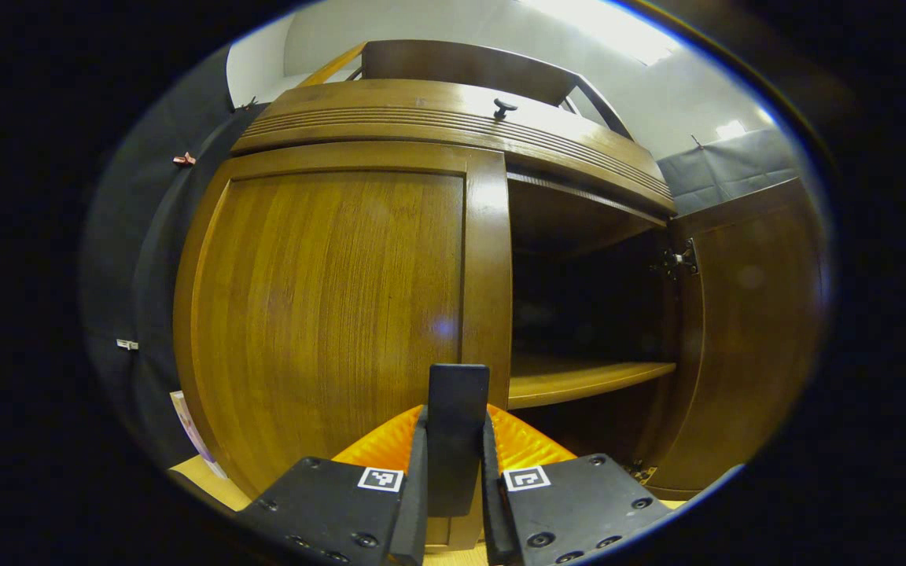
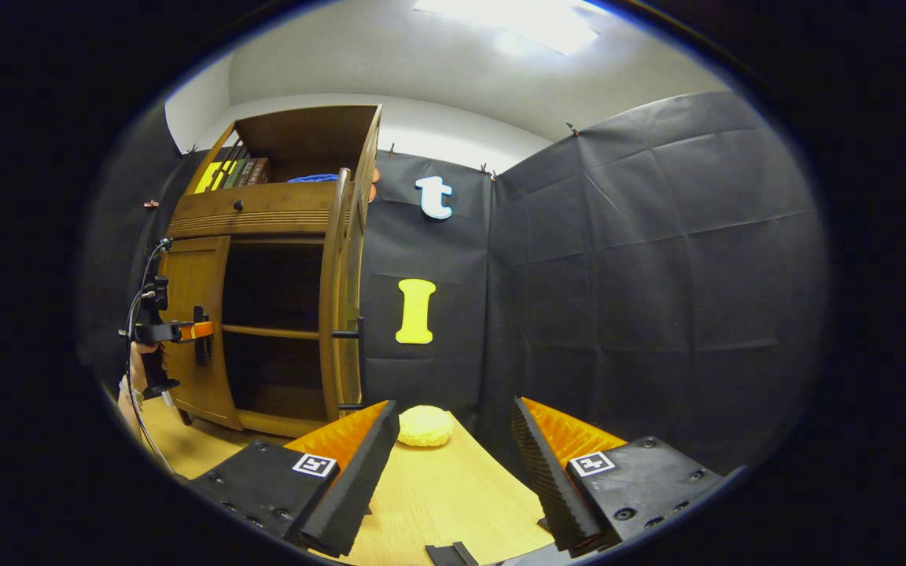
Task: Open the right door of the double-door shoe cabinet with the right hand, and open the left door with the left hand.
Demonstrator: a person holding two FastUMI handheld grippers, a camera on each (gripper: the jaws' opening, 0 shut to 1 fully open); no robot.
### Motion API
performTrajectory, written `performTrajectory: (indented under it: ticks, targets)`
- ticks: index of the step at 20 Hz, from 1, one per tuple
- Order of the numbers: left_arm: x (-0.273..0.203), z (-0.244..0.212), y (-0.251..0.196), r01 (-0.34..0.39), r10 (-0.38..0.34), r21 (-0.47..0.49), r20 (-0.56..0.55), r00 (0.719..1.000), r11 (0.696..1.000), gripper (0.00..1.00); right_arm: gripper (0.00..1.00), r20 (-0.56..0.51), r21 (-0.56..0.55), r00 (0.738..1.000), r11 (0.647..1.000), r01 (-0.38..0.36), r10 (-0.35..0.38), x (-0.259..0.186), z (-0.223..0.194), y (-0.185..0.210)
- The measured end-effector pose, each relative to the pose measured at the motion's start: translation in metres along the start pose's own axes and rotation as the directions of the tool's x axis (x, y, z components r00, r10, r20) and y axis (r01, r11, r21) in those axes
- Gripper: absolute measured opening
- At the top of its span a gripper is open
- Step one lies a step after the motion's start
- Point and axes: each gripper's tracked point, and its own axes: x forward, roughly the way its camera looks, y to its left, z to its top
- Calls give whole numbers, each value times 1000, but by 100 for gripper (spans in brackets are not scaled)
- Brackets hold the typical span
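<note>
The wooden shoe cabinet [image 1: 453, 118] stands close in the left gripper view. Its left door [image 1: 319, 299] is closed. The door's black upright handle [image 1: 458, 385] sits between the fingers of my left gripper [image 1: 457, 420], which is shut on it. The right door [image 1: 744, 330] stands swung wide open, showing a dark inside with a shelf [image 1: 587, 377]. In the right gripper view the cabinet [image 2: 264, 212] is farther off at the left, its right door [image 2: 341, 299] edge-on, and the left gripper [image 2: 200, 324] is at the left door [image 2: 193, 314]. My right gripper [image 2: 453, 409] is open and holds nothing.
A pale yellow round object [image 2: 424, 425] lies on the light wooden table [image 2: 453, 495] near the open door's foot. Books [image 2: 233, 173] stand in the cabinet's top compartment above a drawer knob [image 1: 504, 106]. A hand [image 2: 138, 369] holds the left gripper. Black cloth walls surround the booth.
</note>
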Motion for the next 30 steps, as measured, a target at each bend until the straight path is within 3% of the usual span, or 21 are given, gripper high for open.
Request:
performTrajectory:
  ticks: [8, 16, 26, 30]
  targets:
    - [-33, 17, -4, 63, -63, -12, -15, 998, 998, 32, 92, 18, -10, 999, 999, -50, 50, -10, 14, 31]
    - [-102, 15, 12, 114, -115, -38, -25, 993, 993, 32, 92, 32, 44, 989, 988, -145, 144, -20, 27, 76]
    - [-161, 21, 43, 123, -124, -40, -15, 992, 992, 31, 92, 55, 63, 969, 968, -243, 240, -23, 37, 138]
    - [-174, 21, 55, 130, -131, -49, -20, 991, 990, 31, 92, 56, 21, 965, 966, -256, 255, -22, 34, 155]
